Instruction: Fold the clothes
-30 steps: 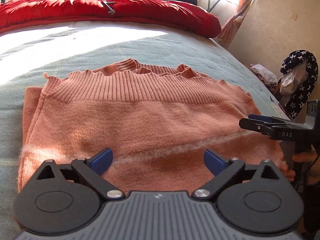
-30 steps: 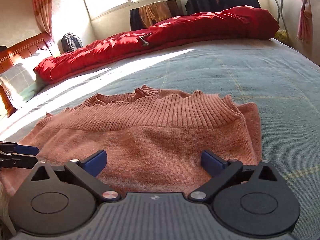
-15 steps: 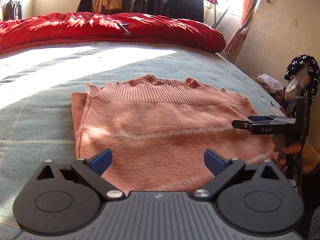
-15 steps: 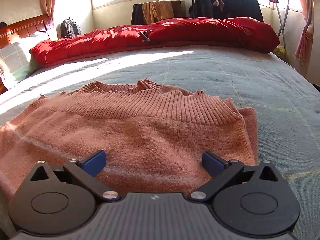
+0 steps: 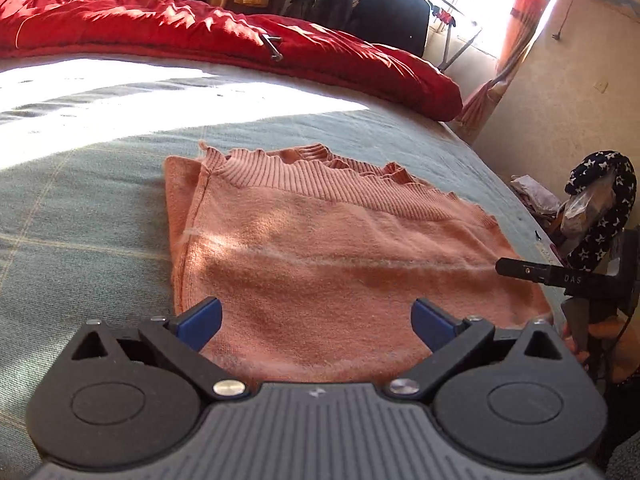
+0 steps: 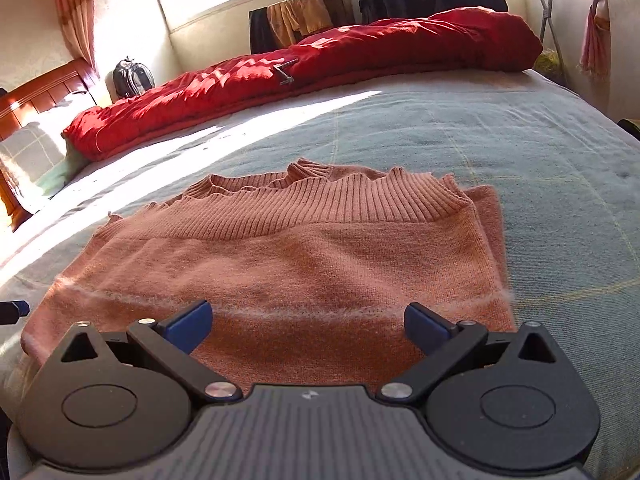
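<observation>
- The left gripper (image 5: 316, 318) has its blue fingers (image 5: 199, 317) spread wide and holding nothing; over the last second it has backed away and risen, so the whole garment now shows in its view instead of just the near half.
- The right gripper (image 6: 308, 322) is likewise spread open and empty, poised over the near edge, and it too has drawn back a little.
- Seen from the left wrist, the right gripper's side carries white letters reading "DAS"; a hand (image 5: 604, 332) grips it below.
- The salmon-pink knit sweater (image 5: 320, 248) lies flat on the grey-blue bedspread (image 5: 80, 240), folded into a compact rectangle with its ribbed hem toward the far side and a faint fuzzy crease across the middle.
- With both tools let go and pulling away, I'd judge this fold finished, or nearly so.
- Beyond lies a red duvet (image 6: 320, 68), then dark clothes on a rack (image 5: 376, 4).
</observation>
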The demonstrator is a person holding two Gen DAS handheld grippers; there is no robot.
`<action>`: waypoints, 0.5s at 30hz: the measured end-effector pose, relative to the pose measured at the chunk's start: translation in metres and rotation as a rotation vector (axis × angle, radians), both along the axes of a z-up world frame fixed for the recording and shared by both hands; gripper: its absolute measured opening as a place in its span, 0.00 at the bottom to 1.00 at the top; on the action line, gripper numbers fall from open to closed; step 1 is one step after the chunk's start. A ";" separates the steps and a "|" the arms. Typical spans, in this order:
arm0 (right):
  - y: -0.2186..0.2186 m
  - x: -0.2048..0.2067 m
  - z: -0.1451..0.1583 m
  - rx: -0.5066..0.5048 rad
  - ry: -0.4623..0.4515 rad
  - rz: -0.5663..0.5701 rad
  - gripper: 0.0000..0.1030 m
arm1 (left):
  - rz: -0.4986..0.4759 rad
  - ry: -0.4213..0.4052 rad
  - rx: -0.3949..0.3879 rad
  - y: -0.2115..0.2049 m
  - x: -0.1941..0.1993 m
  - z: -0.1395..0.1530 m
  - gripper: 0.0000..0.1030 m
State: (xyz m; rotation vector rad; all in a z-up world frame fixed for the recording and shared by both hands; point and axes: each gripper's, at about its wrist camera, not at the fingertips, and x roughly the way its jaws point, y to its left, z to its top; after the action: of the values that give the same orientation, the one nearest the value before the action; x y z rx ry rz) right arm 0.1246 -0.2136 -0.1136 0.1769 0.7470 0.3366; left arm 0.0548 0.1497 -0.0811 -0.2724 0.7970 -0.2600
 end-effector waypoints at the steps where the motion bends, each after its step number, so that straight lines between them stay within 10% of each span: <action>1: 0.003 -0.001 0.000 0.013 0.003 0.009 1.00 | 0.007 0.023 0.003 0.000 -0.001 -0.006 0.98; 15: 0.012 -0.021 -0.022 -0.088 0.051 0.009 1.00 | -0.061 -0.086 -0.027 0.010 0.045 0.017 0.97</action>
State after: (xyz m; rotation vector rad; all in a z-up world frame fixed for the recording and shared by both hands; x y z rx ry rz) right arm 0.1036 -0.2019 -0.1358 0.0995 0.8113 0.3076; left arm 0.0996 0.1597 -0.0641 -0.2608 0.7184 -0.3382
